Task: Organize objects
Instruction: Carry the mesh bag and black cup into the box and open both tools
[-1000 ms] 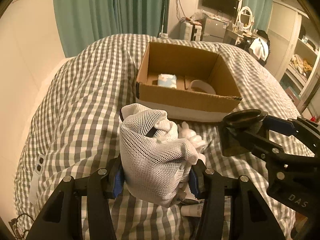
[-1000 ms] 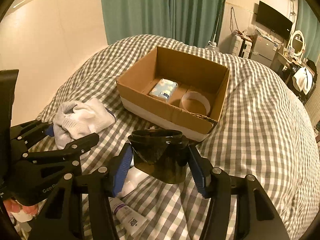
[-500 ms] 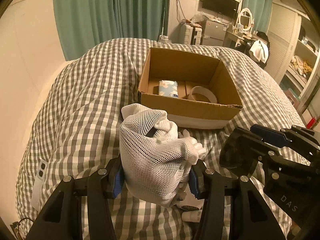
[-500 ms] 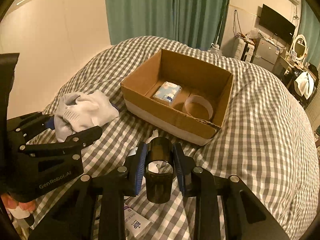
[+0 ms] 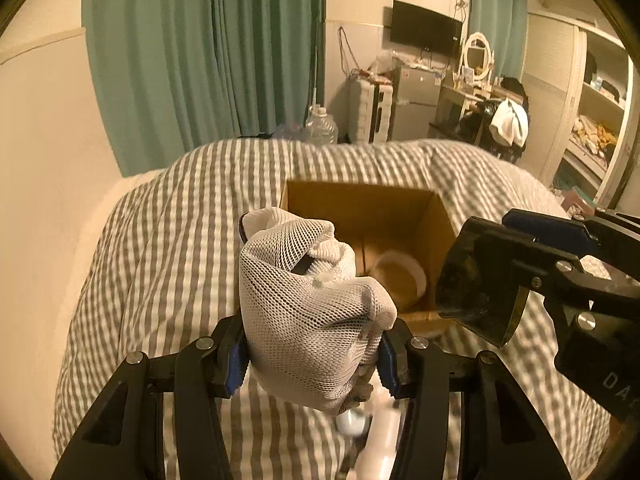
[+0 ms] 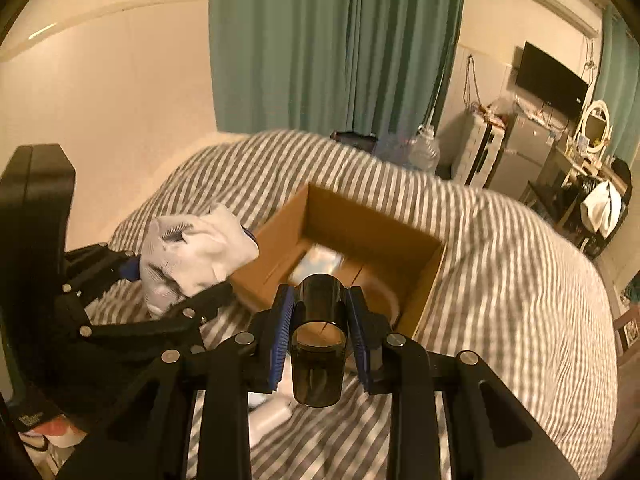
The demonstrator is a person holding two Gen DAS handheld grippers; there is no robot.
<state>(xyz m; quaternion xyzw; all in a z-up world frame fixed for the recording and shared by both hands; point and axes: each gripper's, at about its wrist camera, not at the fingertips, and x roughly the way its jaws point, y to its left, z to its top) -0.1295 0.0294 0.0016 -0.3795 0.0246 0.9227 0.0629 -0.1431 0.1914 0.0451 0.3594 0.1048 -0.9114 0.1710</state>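
A bedroom with teal curtains (image 5: 200, 52); under me, a grey checked duvet (image 5: 160, 248) with an open cardboard box (image 5: 360, 208) on it. My left gripper (image 5: 312, 354) is clenched on a bundled white mesh cloth (image 5: 308, 304), my right gripper (image 6: 320, 336) on a dark tinted cup (image 6: 318, 356), both held above the duvet, just short of the box. Inside already: a tape roll (image 5: 404, 276) and a pale packet (image 6: 320, 260). Left, I judge: dropping both in, then the tubes (image 6: 268, 416) below me.
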